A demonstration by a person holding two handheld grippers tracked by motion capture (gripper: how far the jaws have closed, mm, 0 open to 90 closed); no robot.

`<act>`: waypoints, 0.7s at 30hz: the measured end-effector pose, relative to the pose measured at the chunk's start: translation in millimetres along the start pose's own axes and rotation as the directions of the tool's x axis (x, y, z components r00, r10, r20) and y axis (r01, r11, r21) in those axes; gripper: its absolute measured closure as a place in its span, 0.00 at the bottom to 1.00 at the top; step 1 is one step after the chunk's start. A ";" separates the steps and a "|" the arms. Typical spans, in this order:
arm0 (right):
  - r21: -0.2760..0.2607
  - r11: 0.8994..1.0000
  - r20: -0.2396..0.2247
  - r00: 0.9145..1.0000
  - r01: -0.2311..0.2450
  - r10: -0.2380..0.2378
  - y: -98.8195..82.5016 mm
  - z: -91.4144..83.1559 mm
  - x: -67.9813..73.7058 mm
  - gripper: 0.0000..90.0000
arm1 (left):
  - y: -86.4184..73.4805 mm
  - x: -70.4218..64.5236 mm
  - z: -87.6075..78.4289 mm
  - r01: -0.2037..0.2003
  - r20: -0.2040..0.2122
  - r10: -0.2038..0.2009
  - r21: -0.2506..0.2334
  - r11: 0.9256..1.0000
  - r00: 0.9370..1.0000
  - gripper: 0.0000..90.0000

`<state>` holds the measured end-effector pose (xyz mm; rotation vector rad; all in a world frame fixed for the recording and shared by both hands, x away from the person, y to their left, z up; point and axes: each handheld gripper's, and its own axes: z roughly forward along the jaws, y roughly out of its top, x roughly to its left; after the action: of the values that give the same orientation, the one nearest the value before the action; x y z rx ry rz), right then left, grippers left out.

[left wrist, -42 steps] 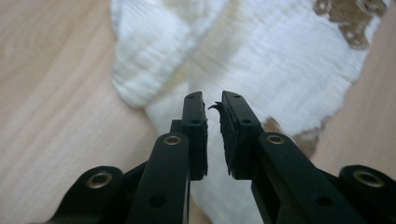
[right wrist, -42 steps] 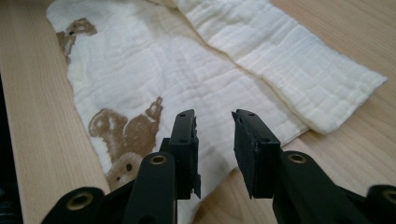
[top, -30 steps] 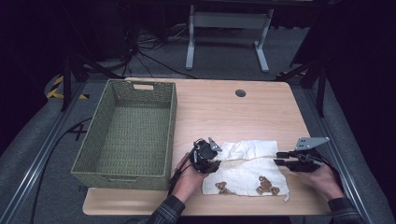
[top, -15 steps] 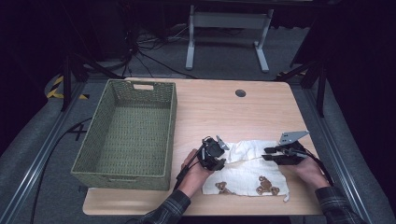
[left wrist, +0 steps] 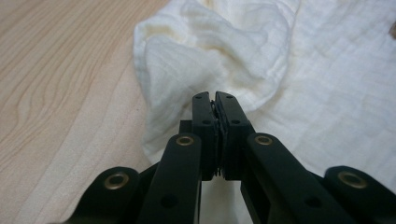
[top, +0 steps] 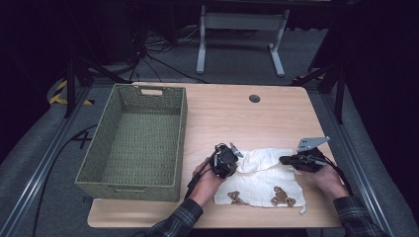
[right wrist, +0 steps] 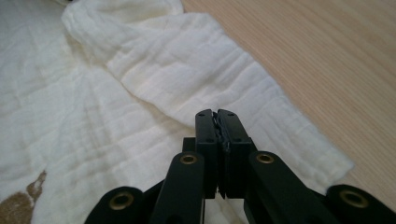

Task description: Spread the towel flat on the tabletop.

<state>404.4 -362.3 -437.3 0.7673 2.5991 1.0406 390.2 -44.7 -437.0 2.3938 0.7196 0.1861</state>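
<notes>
A white muslin cloth (top: 262, 174) with brown animal prints (top: 280, 196) lies on the near part of the wooden table (top: 237, 116). My left gripper (top: 236, 156) is at the cloth's far left corner. Its jaws have just been closing and now stand shut, with the cloth (left wrist: 210, 56) puckered into a fold at the left gripper's (left wrist: 215, 96) tips. My right gripper (top: 283, 159) is at the cloth's far right edge. Its jaws have also just closed, and a ridge of the cloth (right wrist: 154, 79) runs into the right gripper's (right wrist: 215, 112) tips. A person's hands hold both grippers.
A large green woven basket (top: 181, 129) stands on the left half of the table, close to my left hand. A round cable hole (top: 254, 98) is at the table's far edge. Bare wood lies beyond the cloth. A white stand (top: 240, 22) is on the floor behind.
The right gripper has moved left onto the cloth's right edge. The left gripper has shifted a little right onto the left corner. Both pairs of jaws have shut.
</notes>
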 end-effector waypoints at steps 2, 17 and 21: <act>-0.021 1.000 -0.003 1.000 -0.005 0.005 1.6 -5.0 -1.0 0.98 | 2.6 1.6 -6.5 0.004 -0.002 -0.004 -0.029 1.000 1.000 0.97; -0.081 0.996 0.007 0.999 -0.046 0.047 12.8 -18.3 -15.9 0.98 | 17.8 14.2 -17.2 0.064 -0.038 -0.068 -0.088 0.994 0.997 0.97; -0.122 0.990 0.012 0.997 -0.071 0.073 16.8 -17.9 -25.9 0.98 | 27.4 23.5 -15.0 0.094 -0.048 -0.099 -0.098 0.991 0.994 0.97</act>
<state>425.2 -376.6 -412.1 0.8417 2.4844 1.1951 417.8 -42.1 -409.5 2.2652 0.8311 0.2387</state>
